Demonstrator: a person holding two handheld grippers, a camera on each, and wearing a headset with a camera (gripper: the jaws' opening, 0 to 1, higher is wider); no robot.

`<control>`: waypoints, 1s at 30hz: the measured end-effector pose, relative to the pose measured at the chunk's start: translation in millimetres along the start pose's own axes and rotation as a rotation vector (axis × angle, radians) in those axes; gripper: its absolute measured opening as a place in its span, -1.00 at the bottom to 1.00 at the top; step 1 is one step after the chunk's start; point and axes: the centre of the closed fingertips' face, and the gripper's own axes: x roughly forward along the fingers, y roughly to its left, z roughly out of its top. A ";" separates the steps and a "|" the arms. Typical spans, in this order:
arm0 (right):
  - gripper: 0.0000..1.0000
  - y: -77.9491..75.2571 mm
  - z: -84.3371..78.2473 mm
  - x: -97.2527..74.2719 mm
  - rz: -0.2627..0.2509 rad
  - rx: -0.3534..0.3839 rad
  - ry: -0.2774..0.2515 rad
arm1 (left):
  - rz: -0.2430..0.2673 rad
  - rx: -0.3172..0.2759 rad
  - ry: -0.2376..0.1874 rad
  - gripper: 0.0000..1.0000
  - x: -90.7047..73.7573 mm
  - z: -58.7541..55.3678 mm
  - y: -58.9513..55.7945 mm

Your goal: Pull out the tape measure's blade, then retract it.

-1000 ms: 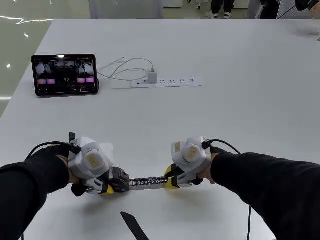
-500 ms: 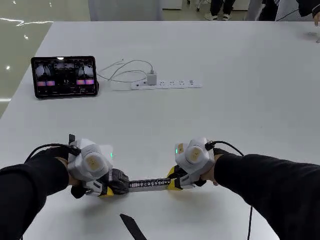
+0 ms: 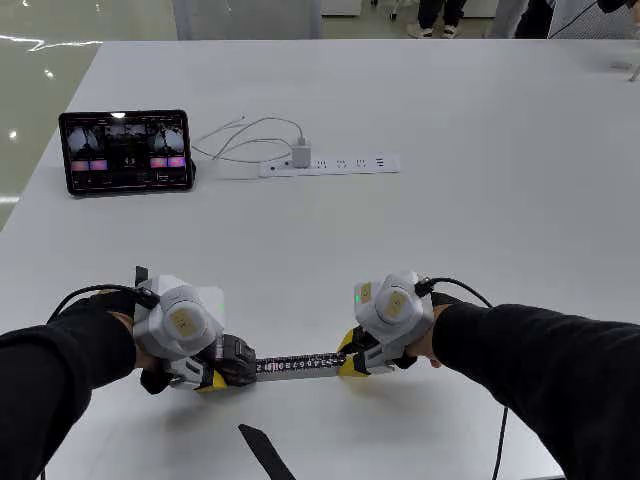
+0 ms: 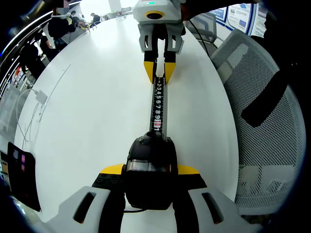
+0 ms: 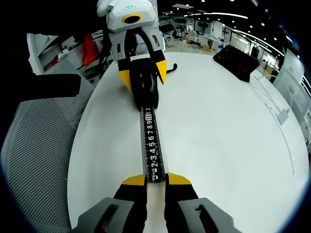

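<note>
The black tape measure case (image 3: 232, 362) sits near the table's front edge, with my left gripper (image 3: 222, 372) shut around it; its body (image 4: 151, 162) lies between the yellow-tipped jaws. The numbered blade (image 3: 297, 364) runs out of the case to the right, showing marks up to about 12 (image 5: 149, 141). My right gripper (image 3: 350, 364) is shut on the blade's end (image 5: 154, 178), pinching it between its yellow tips. Across the blade, each gripper faces the other: the right gripper (image 4: 158, 73) at the top of the left gripper view, the left gripper (image 5: 143, 77) and case (image 5: 145, 87) at the top of the right gripper view.
A tablet (image 3: 126, 151) with a lit screen stands at the back left. A white power strip (image 3: 330, 164) with a charger and cables lies behind the middle. A black strap (image 3: 265, 452) lies at the front edge. A mesh chair (image 4: 262, 126) stands beside the table.
The right gripper has drawn the blade's end a little farther right, lengthening the exposed blade. The left gripper and case have stayed put.
</note>
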 end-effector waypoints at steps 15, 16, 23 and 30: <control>-0.83 -0.8 -8.6 -5.7 -0.004 0.012 0.003 | -0.002 -0.001 -0.001 -0.36 0.5 1.0 -0.1; -0.83 -0.9 -9.2 -6.1 -0.005 0.013 0.003 | 0.001 0.006 -0.004 -0.36 0.3 1.4 0.0; -0.83 -1.1 -14.9 -10.1 -0.010 0.018 0.005 | 0.006 0.003 -0.008 -0.37 -0.3 1.5 -0.3; -0.83 -2.0 -22.3 -15.6 -0.015 0.028 0.011 | 0.000 0.002 -0.005 -0.37 -0.2 1.5 -0.3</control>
